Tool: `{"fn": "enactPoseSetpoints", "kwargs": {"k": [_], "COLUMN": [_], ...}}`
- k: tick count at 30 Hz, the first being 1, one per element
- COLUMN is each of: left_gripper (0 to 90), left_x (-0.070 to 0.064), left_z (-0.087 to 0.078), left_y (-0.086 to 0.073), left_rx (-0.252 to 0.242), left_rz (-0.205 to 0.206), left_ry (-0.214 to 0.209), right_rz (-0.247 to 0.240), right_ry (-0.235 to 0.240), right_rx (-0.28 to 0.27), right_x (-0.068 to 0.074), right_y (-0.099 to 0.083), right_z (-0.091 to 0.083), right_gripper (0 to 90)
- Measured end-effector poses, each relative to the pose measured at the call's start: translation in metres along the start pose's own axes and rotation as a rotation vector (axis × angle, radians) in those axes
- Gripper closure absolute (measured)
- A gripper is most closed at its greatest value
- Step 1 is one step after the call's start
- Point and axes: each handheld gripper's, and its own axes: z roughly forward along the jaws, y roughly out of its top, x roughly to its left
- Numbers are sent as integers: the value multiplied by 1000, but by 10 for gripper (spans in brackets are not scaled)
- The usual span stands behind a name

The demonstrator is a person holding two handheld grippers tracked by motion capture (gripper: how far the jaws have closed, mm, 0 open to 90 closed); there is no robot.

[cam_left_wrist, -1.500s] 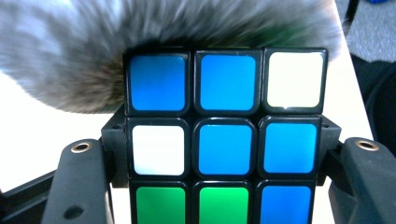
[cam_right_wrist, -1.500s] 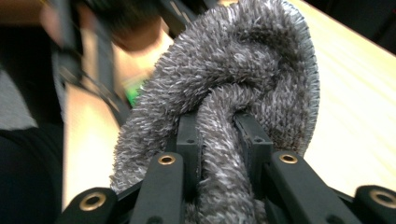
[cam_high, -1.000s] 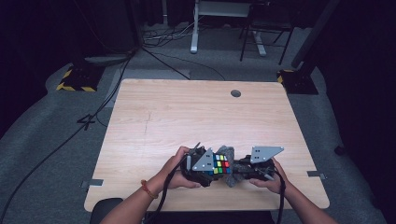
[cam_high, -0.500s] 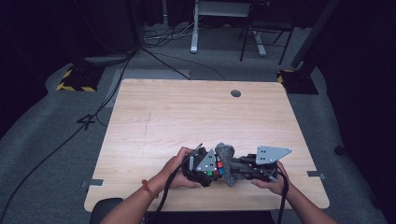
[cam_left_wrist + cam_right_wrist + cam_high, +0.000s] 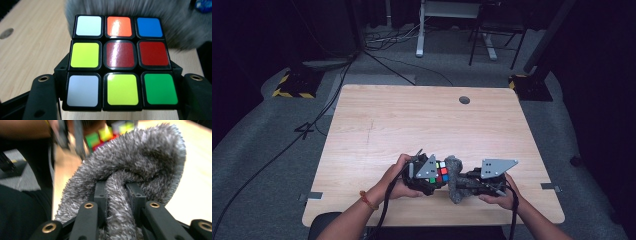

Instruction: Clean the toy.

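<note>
A scrambled puzzle cube (image 5: pixel 441 172) with coloured stickers sits near the table's front edge, and my left gripper (image 5: pixel 432 176) is shut on it. In the left gripper view the cube (image 5: pixel 120 62) faces the camera between the two black jaws. A fluffy grey cloth (image 5: pixel 455 179) presses against the cube's right side. My right gripper (image 5: pixel 463 184) is shut on a fold of that cloth (image 5: pixel 130 170). In the right gripper view the cube (image 5: pixel 106 135) peeks out blurred behind the cloth. The cloth (image 5: pixel 140 15) also rises blurred behind the cube in the left gripper view.
The wooden table (image 5: pixel 422 125) has a round cable hole (image 5: pixel 464 100) at the far right. Cables, black stands and desk legs stand on the grey floor beyond it. Two forearms (image 5: pixel 362 215) come in from the bottom edge.
The right gripper has carried the grey cloth along the cube's right side, and its grey plate has shifted slightly. The left gripper still holds the cube in the same spot.
</note>
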Motion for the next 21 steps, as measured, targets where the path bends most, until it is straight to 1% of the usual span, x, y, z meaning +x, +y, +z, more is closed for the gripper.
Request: {"fn": "enactPoseSetpoints", "kwargs": {"k": [2, 3, 5, 6, 8, 10, 12, 13, 14, 16, 17, 20, 21], "left_gripper": [333, 333, 333, 333, 333, 333, 333, 333, 333, 333, 333, 333, 332], "left_x": [-3, -4, -9, -10, -10, -7, -7, -6, -4, -3, -1, 1, 1], "left_z": [2, 2, 3, 3, 1, -4, -8, -9, -10, -10, -9, -7, -5], "left_y": [2, 3, 5, 6, 7, 8, 9, 8, 8, 6, 5, 3, 2], "left_rx": [2, -2, -5, -9, -26, -53, -61, -66, -69, -54, -46, -22, -22], "left_rz": [10, 12, 28, 24, 32, 19, 28, 18, 13, 11, 10, -1, -5], "left_ry": [-9, -18, -26, -32, -25, -32, -12, -15, -19, 4, 8, 15, 7], "right_rz": [-15, -6, 8, 10, 15, 13, 24, 21, 21, 21, 19, 13, 6], "right_ry": [-27, -44, -67, -87, -101, -116, -104, -97, -92, -79, -75, -44, -36], "right_rx": [-7, -21, -24, -10, 7, 60, 90, 105, 108, 97, 87, 42, 21], "right_x": [2, 1, -2, -3, -5, -7, -7, -7, -7, -6, -6, -3, -1], "right_y": [4, 4, 3, 3, 1, -2, -8, -10, -10, -9, -8, -3, -1], "right_z": [-2, -3, -4, -3, -1, 3, 8, 10, 11, 11, 11, 5, 3], "right_gripper": [742, 742, 742, 742, 743, 743, 744, 744, 744, 745, 744, 744, 743]}}
